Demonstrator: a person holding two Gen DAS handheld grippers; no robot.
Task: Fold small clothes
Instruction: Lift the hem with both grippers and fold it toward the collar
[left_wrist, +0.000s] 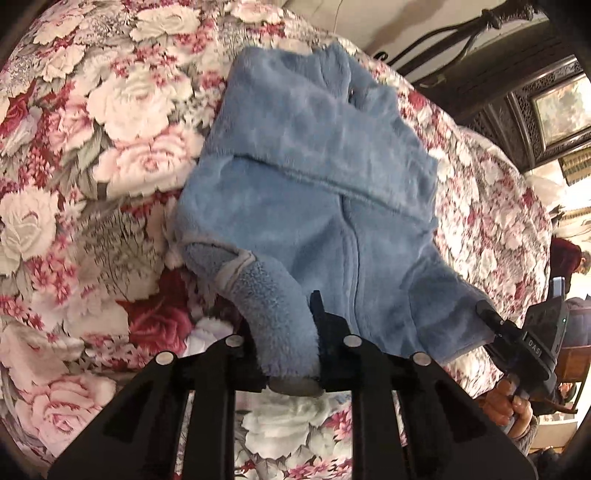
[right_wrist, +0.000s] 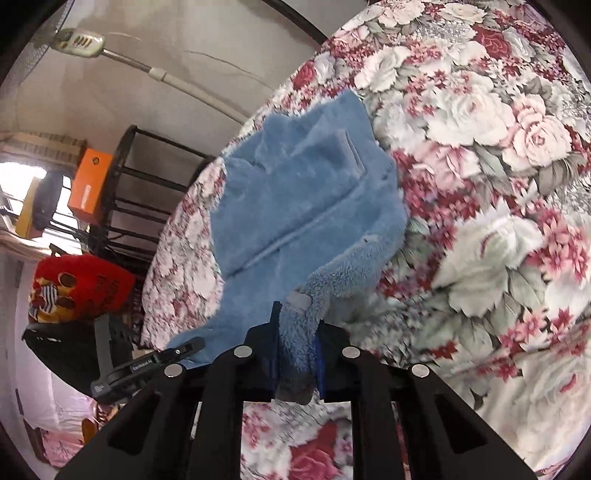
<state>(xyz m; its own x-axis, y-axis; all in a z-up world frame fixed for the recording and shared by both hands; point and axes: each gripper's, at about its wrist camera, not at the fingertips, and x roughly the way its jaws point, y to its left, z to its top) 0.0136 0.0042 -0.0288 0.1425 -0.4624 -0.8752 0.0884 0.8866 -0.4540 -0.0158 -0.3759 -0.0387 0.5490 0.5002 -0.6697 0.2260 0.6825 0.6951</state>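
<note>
A small blue fleece garment (left_wrist: 317, 177) lies on a floral bedspread (left_wrist: 92, 147), its far half folded over. My left gripper (left_wrist: 291, 332) is shut on the garment's near left corner, which is lifted off the bed. In the same view the right gripper (left_wrist: 491, 317) pinches the near right corner, with a hand (left_wrist: 506, 402) on its handle. In the right wrist view my right gripper (right_wrist: 297, 343) is shut on a bunched corner of the blue garment (right_wrist: 295, 199). The left gripper (right_wrist: 184, 349) grips the other corner at lower left.
The floral bedspread (right_wrist: 480, 184) stretches wide to the right. Past the bed's edge stand a black metal rack (right_wrist: 147, 192) with an orange box (right_wrist: 90, 181), a red toy (right_wrist: 81, 288) and a fan (right_wrist: 79, 40). Dark carved furniture (left_wrist: 524, 110) and a seated person (left_wrist: 569, 258) lie beyond.
</note>
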